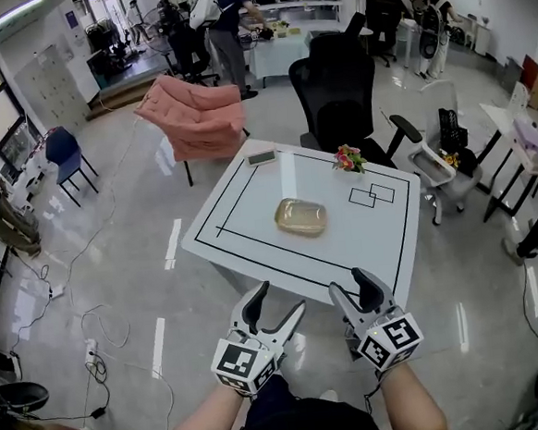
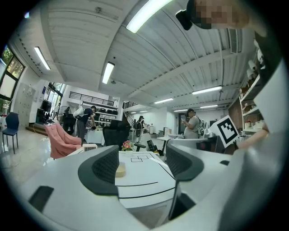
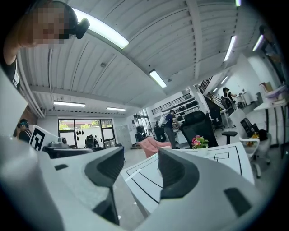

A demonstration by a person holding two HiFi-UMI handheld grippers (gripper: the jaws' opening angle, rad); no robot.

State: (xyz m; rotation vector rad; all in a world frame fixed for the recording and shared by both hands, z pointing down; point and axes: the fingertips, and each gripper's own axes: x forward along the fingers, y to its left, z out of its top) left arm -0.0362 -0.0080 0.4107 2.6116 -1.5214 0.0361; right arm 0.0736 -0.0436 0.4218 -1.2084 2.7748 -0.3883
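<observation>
I hold my left tool (image 1: 278, 303) and my right tool (image 1: 352, 291) side by side, just off the near edge of the white table (image 1: 249, 202); both are released, jaws spread wide with nothing between them; the shallow golden dish (image 1: 301, 216) lies flat near the middle of the table, inside the black outline, well apart from both tools; a small bunch of flowers (image 1: 348, 159) stands near the far edge.
</observation>
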